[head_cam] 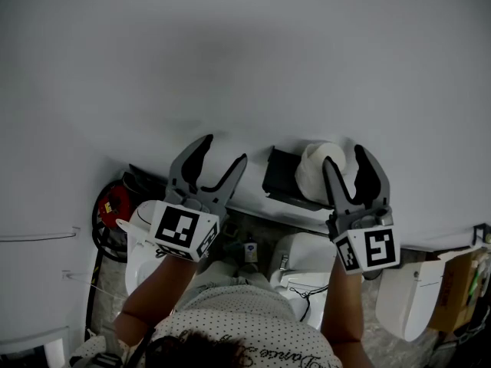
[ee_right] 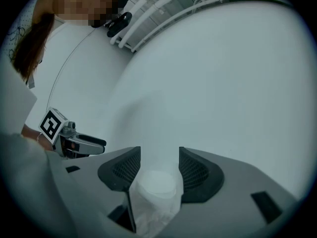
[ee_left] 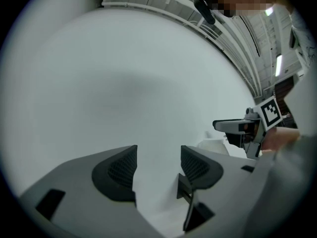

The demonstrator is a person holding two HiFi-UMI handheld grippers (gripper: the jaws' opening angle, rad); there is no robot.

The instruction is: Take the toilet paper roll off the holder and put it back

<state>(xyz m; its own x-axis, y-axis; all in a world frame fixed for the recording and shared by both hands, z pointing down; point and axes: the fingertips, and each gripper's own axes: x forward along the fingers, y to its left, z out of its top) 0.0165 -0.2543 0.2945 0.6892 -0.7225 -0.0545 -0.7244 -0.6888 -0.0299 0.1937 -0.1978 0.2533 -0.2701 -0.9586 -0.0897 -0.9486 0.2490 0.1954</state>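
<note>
Right tool (ee_right: 159,156), partly open, clamps toilet paper roll (ee_right: 156,183).

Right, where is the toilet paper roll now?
Head view, right of centre: toilet paper roll between the jaws of the right gripper, beside the black holder.

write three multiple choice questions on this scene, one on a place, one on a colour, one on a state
1. Where is the toilet paper roll?
A inside the right claw
B on the floor
C on a shelf

2. What colour is the holder?
A red
B black
C yellow

3. How is the left claw?
A shut on the roll
B open and empty
C shut on nothing

Answers:
1 A, the right gripper view shows the roll between that claw's pads.
2 B, it looks black against the white wall.
3 B, its jaws stand apart with only wall between them.
</note>
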